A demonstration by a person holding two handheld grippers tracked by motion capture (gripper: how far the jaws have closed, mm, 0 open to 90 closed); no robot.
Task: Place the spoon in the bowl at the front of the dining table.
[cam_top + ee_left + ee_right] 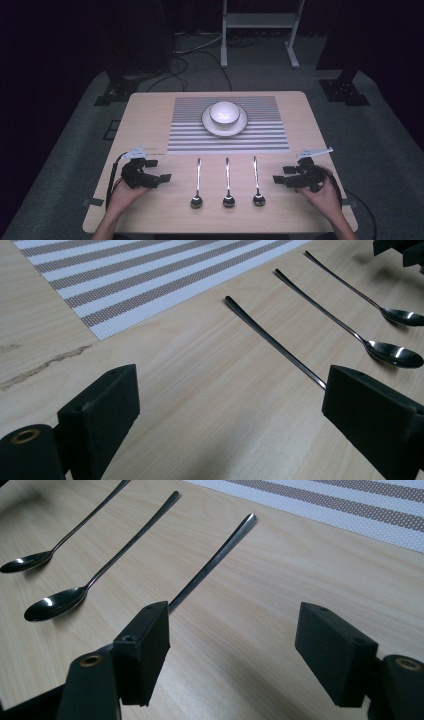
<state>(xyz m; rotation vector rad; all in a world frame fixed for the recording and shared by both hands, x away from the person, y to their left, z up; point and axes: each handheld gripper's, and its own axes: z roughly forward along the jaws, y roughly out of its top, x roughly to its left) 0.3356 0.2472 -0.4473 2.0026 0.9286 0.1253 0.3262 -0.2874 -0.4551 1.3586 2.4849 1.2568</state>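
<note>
Both grippers' jaws gape wide, holding nothing.

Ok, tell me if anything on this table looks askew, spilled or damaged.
Nothing spilled or askew: three long-handled steel spoons lie parallel, and the white bowl sits centred on its plate. One oddity: a rough scuff mark on the wooden tabletop beside the striped placemat.

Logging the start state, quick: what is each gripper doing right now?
Left gripper: open, holding nothing, beside the left spoon.
Right gripper: open, holding nothing, beside the right spoon.
</note>
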